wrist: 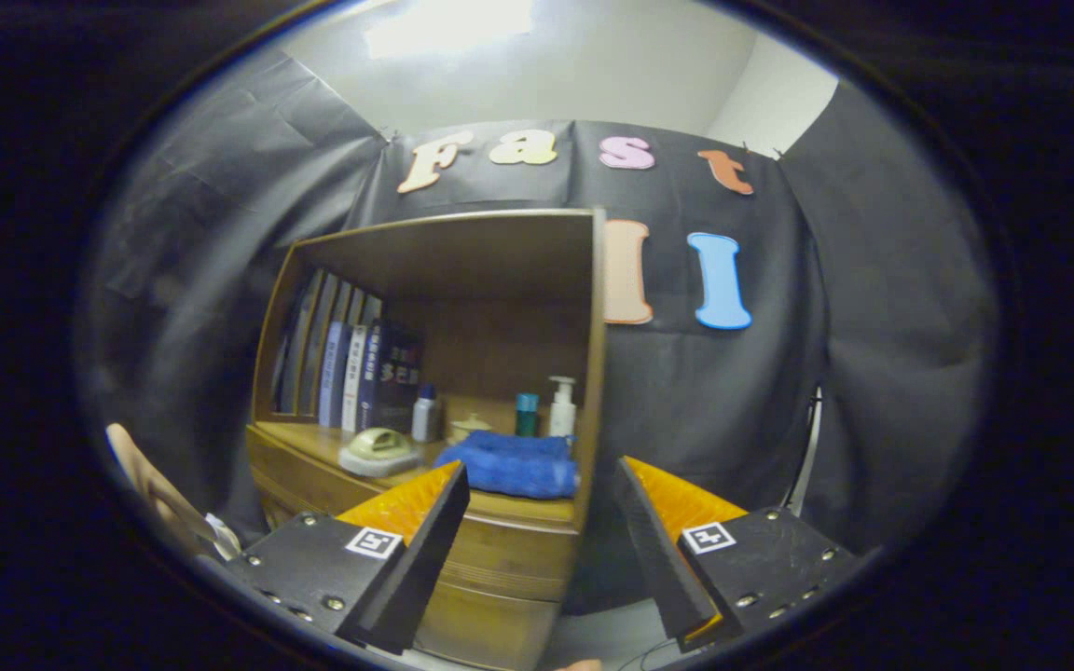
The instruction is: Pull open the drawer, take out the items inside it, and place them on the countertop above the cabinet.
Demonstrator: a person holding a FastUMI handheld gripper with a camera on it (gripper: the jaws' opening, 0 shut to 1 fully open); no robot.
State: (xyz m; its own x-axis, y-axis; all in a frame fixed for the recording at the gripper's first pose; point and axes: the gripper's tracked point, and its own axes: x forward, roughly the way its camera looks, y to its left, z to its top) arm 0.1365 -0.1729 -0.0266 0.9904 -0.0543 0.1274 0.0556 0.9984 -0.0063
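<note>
A wooden cabinet (509, 550) stands ahead of me, with a drawer front (500, 568) below its countertop (313, 438). The drawer looks shut. My gripper (542, 475) is open, its fingers spread wide and holding nothing. The left finger overlaps the drawer front and the right finger sits off the cabinet's right side. On the countertop, just beyond the fingers, lies a folded blue towel (514, 463). Left of it rests a pale green and white object (378, 451).
Upright books (351, 368) fill the back left of the shelf. Several small bottles (426, 413) and a pump bottle (562, 407) stand behind the towel, with a small cream jar (468, 427). A wooden top panel (462, 247) roofs the shelf. A hand (150, 480) shows at the left.
</note>
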